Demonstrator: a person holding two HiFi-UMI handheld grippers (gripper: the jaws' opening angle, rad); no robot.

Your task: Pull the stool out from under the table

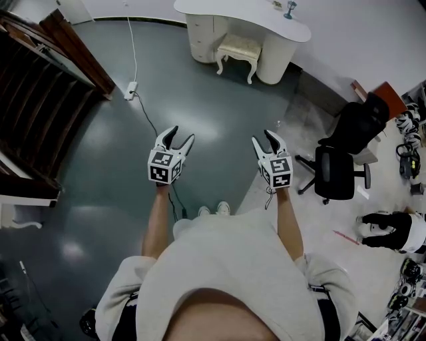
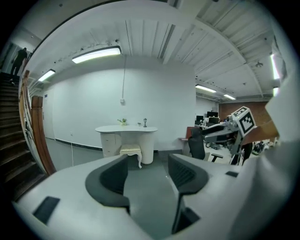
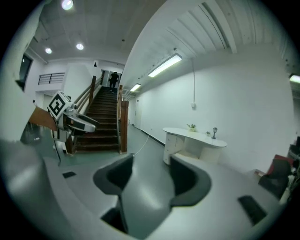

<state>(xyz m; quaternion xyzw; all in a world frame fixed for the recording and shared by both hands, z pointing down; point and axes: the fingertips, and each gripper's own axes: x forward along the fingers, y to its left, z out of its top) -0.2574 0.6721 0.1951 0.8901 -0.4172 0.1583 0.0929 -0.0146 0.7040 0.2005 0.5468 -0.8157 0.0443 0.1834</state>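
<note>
Stool (image 1: 237, 48) partly hidden under table (image 1: 253, 21); tabletop items (image 1: 289, 9) too small to identify.

Nothing here can be read: no words, numbers or brands; the left gripper (image 1: 182, 134) and right gripper (image 1: 261, 136) carry only black-and-white square patterns (image 1: 160, 160)

The stool (image 1: 237, 48) stands partly under the counter (image 1: 266, 20), far ahead. A staircase (image 1: 33, 100) lies to the left and an office chair (image 1: 343, 163) to the right. The left claw (image 1: 183, 133) and right claw (image 1: 261, 136) hang side by side, well short of the stool.
</note>
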